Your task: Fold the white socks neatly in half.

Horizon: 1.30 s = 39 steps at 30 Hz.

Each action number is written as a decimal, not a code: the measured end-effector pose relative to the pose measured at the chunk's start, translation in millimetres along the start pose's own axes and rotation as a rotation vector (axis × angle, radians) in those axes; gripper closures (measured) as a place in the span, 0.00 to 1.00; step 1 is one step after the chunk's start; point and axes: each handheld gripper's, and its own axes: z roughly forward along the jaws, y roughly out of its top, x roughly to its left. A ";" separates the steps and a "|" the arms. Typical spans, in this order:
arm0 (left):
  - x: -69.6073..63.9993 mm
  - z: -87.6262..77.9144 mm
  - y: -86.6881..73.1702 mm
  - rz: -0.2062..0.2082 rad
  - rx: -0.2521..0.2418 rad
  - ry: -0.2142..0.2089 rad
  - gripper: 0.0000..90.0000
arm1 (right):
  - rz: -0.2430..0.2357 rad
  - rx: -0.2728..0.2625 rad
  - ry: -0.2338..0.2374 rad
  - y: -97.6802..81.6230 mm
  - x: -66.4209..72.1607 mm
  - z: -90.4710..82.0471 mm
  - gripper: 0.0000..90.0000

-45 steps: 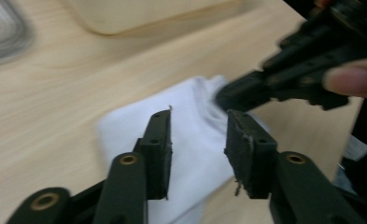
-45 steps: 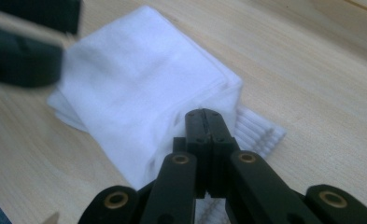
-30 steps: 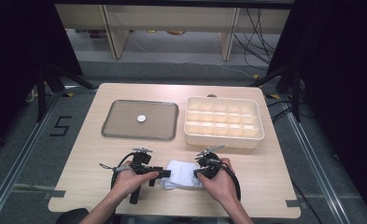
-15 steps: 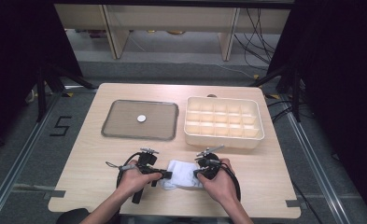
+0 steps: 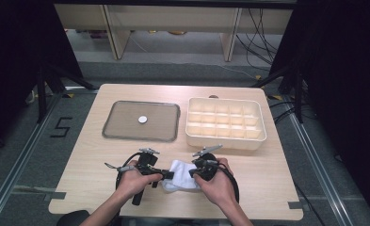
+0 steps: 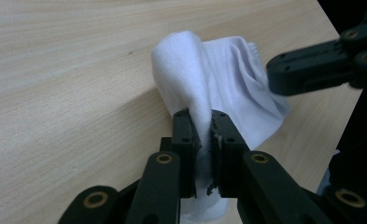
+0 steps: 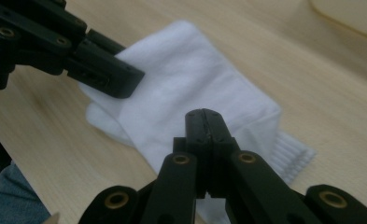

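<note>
- A white knitted cotton sock point(image 5: 181, 175) lies bunched on the near part of the pale wooden table point(image 5: 93, 155), between the person's 2 hands and close to the front edge.
- The left gripper point(image 6: 202, 135) has its 2 black jaws pinched on a raised fold of the sock; the jaws have just been closing, and the cloth now stands squeezed between the pads in the left gripper view.
- From that pinch the fold rises into a rounded hump, and the rest of the sock falls away toward the other gripper, which bites its far end in the same view.
- The right gripper point(image 7: 203, 123) has its jaws drawn tight together over the sock, with no gap visible between them; the ribbed cuff spreads just beside and beneath the jaw tips, and a thin layer of cloth appears caught in them.
- In the high view the left gripper point(image 5: 166, 175) meets the sock's left end and the right gripper point(image 5: 192, 173) its right end, with a hand wrapped around each tool.
- A grey rectangular tray point(image 5: 112, 123) with a small white disc point(image 5: 142, 120) at its middle sits on the far left of the table, well apart from the sock.
- A cream plastic box divided into many small compartments point(image 5: 225, 123) stands just beside the tray, on the far right.
</note>
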 end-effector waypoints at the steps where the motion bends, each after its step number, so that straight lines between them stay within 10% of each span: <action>1: -0.6 -0.5 0.3 0.001 0.004 0.004 0.90 | 0.013 0.028 0.013 0.0 1.7 6.1 1.00; 6: -1.9 -1.3 1.0 0.007 0.000 -0.005 0.90 | 0.051 0.095 0.018 -5.2 0.0 21.3 1.00; 39: -13.3 -1.2 13.1 -0.035 -0.042 -0.137 0.91 | 0.080 0.067 0.037 -4.6 5.7 33.6 1.00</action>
